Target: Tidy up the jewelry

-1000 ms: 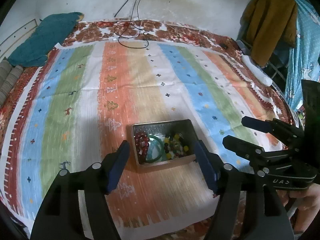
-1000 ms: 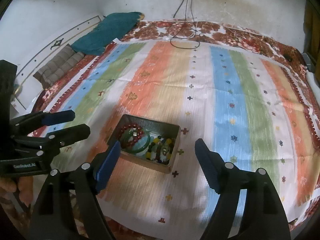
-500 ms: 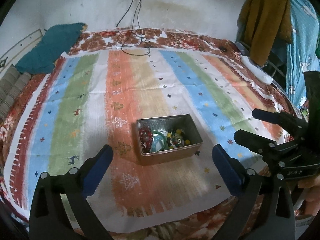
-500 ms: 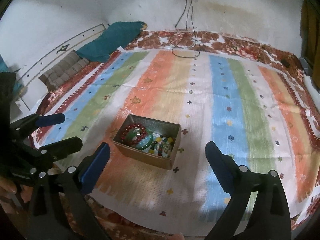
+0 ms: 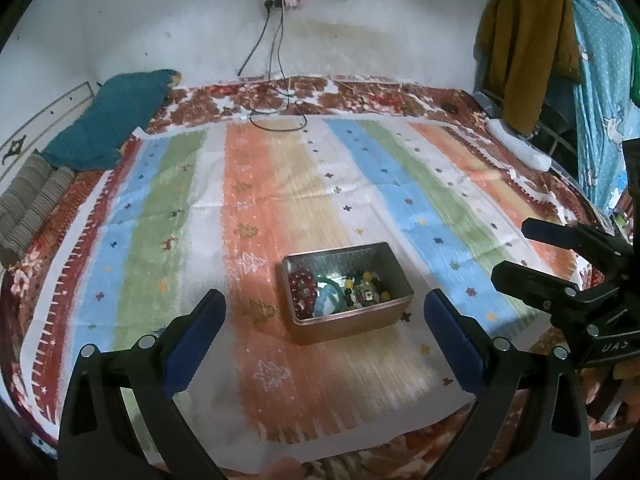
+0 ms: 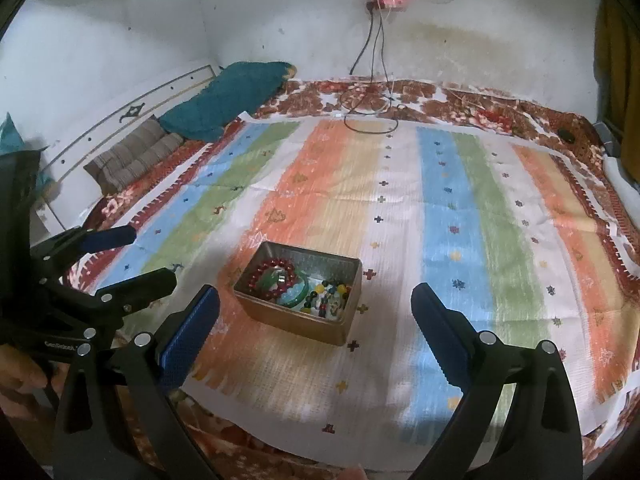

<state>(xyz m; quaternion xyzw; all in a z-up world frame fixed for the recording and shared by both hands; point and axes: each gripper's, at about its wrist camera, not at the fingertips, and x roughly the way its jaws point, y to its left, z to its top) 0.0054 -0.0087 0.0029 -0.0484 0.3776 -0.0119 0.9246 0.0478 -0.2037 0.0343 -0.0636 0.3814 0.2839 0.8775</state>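
Note:
A small metal tin (image 5: 348, 322) sits on the striped cloth near its front edge. Inside lie a red bead bracelet (image 5: 301, 288), a green bangle (image 5: 332, 285) and a mixed-colour bead string (image 5: 366, 290). My left gripper (image 5: 323, 300) is open and wide, a little back from the tin, with nothing between its blue pads. The right wrist view shows the same tin (image 6: 296, 326) with the red bracelet (image 6: 272, 274) and bangle (image 6: 298, 294). My right gripper (image 6: 315, 293) is also open and holds nothing. Each gripper shows in the other's view, the right gripper (image 5: 514, 251) and the left gripper (image 6: 152, 255).
The striped cloth (image 5: 360, 184) covers a red patterned bedspread. A teal pillow (image 5: 112, 128) and a folded brown cushion (image 5: 32, 200) lie at the far left. Black cables (image 5: 280, 116) trail from a wall socket. Clothes (image 5: 528, 48) hang at the right, above a white object (image 5: 520, 146).
Both grippers' jaws have spread wider apart. Both have drawn back from the tin, which now looks farther off, and more of the wall shows.

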